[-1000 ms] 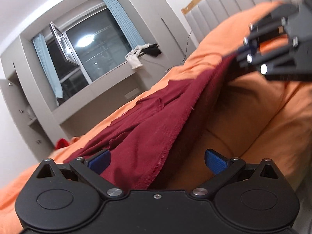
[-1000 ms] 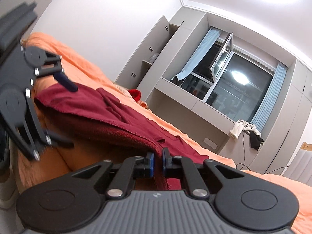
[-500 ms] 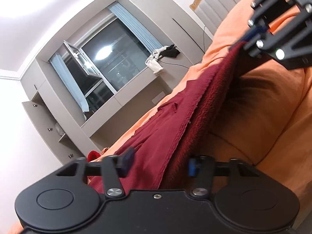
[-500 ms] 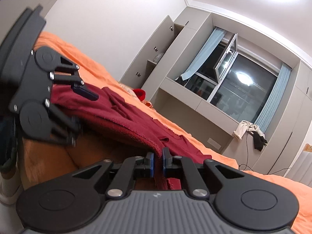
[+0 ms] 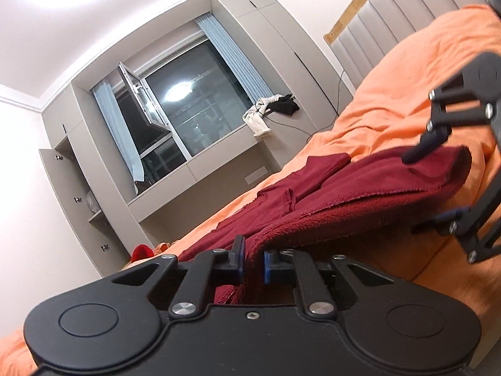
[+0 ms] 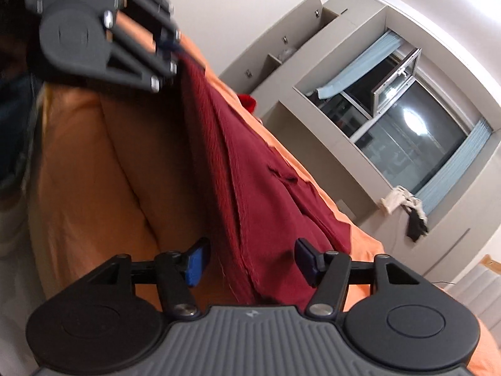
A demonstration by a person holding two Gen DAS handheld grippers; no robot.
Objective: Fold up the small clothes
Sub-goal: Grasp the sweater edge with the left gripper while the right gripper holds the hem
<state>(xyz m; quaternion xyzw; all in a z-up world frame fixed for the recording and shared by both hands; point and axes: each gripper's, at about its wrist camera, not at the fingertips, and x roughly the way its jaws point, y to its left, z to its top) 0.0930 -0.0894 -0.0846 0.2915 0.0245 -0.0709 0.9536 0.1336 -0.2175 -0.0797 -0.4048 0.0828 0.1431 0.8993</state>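
Observation:
A dark red garment (image 5: 360,194) lies spread on the orange bed cover (image 5: 407,109), its near edge lifted off the bed. My left gripper (image 5: 253,260) has its jaws closing, and the blue pads pinch that edge at one corner. From the right wrist it shows at the upper left, the left gripper (image 6: 169,53) holding the cloth up. My right gripper (image 6: 250,260) has its jaws opening. The garment (image 6: 250,156) hangs between its blue pads, which stand clear of it. In the left wrist view the right gripper (image 5: 438,185) straddles the far corner.
A padded headboard (image 5: 407,15) stands at the bed's far right. Beyond the bed are a dark window (image 5: 188,119) with an open pane, a sill with clothes (image 5: 269,109) on it, and open cupboard shelves (image 5: 87,206). A small red item (image 5: 142,250) lies at the bed's far end.
The left jaws have gone from wide open to pinching the garment's edge. The right jaws, earlier shut on the edge, have opened and let it go, and that gripper has rolled and sunk.

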